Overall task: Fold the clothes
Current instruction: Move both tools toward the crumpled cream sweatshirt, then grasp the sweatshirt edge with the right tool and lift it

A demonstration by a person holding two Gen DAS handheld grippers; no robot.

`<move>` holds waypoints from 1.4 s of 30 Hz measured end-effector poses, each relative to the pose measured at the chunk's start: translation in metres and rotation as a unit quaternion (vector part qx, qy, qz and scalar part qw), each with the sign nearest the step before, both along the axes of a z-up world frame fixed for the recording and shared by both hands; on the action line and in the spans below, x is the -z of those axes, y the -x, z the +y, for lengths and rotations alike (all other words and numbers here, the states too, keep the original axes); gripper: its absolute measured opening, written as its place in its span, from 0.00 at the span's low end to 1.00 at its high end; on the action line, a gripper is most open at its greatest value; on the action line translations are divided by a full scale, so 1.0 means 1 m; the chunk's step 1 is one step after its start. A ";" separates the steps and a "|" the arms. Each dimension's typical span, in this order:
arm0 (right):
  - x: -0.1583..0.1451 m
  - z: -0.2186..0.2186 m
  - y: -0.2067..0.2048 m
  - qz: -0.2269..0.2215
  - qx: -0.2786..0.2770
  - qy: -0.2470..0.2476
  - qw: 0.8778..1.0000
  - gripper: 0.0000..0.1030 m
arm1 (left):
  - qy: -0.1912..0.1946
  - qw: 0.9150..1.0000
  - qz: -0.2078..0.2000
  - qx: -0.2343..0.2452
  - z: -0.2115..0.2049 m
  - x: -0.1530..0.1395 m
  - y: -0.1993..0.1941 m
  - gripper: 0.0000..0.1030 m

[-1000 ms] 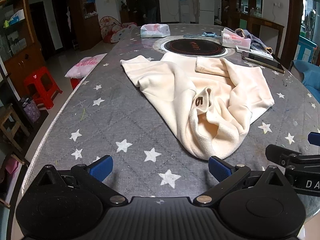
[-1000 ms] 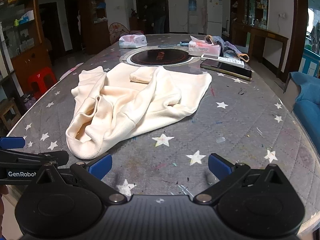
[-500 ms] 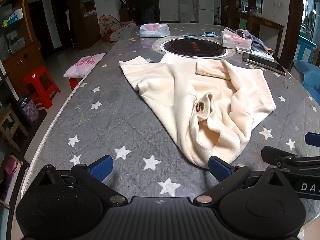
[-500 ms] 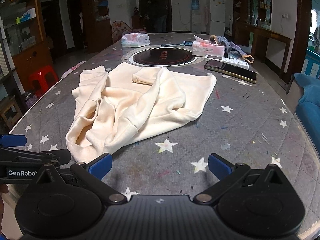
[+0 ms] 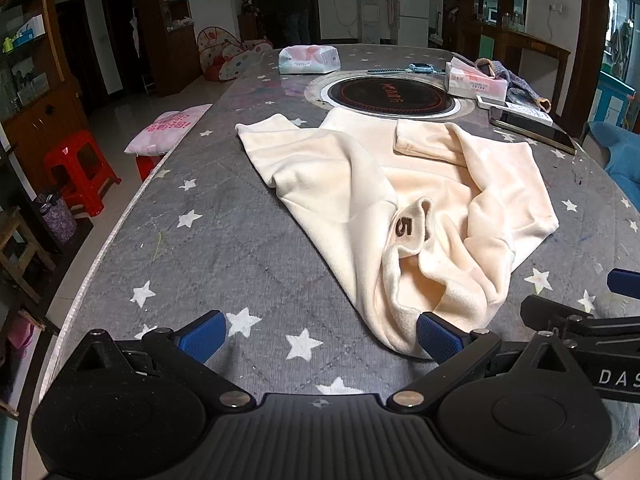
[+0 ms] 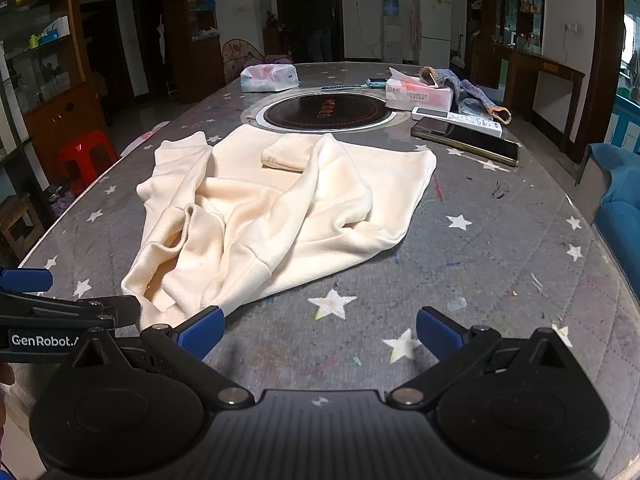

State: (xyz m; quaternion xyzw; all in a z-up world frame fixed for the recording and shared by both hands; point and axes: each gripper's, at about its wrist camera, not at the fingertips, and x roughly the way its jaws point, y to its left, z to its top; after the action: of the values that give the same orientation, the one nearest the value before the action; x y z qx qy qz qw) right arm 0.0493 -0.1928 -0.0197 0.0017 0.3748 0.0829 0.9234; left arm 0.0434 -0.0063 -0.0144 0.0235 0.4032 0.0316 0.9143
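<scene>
A: Status of the cream sweatshirt (image 5: 400,200)?

B: It lies crumpled on the starred worktop (image 5: 200,240), collar end nearest us. Over the last second both tools have closed in on that near edge.

A: Jaws?

B: Left gripper (image 5: 320,332): jaws spread wide, empty, right pad just beside the fabric. Right gripper (image 6: 320,330): jaws also spread, empty, left pad at the hem.

A: Meaning?

B: Folding has not started. Likely next step: pinch the near edge and spread the garment flat.

Dark wooden shelving (image 5: 28,60) lines the left wall, a white fridge (image 5: 409,7) stands far back, red stool (image 5: 80,170) on pale floor.
</scene>
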 end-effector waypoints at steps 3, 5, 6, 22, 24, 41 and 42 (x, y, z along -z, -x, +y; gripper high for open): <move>-0.001 0.000 -0.003 0.000 -0.001 0.000 1.000 1.00 | 0.000 1.000 0.001 0.001 0.000 0.000 -0.003 1.00; -0.002 0.000 -0.006 -0.001 -0.002 0.000 1.000 1.00 | 0.000 1.000 0.001 0.002 0.001 -0.001 -0.005 1.00; -0.002 0.000 -0.007 -0.002 -0.002 0.000 1.000 1.00 | -0.001 1.000 0.002 0.002 0.001 -0.001 -0.006 1.00; -0.021 0.002 -0.032 -0.021 -0.028 0.001 0.999 1.00 | -0.001 1.000 -0.017 0.004 0.009 -0.016 -0.028 1.00; -0.025 0.001 -0.039 -0.023 -0.030 0.001 0.999 1.00 | -0.001 1.000 -0.021 0.000 0.011 -0.018 -0.033 1.00; -0.031 0.012 -0.147 -0.025 -0.053 0.010 0.998 0.69 | -0.008 1.000 -0.015 -0.009 0.026 -0.009 -0.076 1.00; -0.029 0.014 -0.156 -0.022 -0.055 0.010 0.998 0.68 | -0.007 1.000 -0.014 -0.010 0.027 -0.008 -0.078 1.00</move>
State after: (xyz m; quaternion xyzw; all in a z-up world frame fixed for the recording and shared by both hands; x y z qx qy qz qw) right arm 0.2053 -0.1792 0.0090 -0.0302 0.3544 0.1293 0.9256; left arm 0.1214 0.0211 -0.0066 0.0256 0.3906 0.0438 0.9192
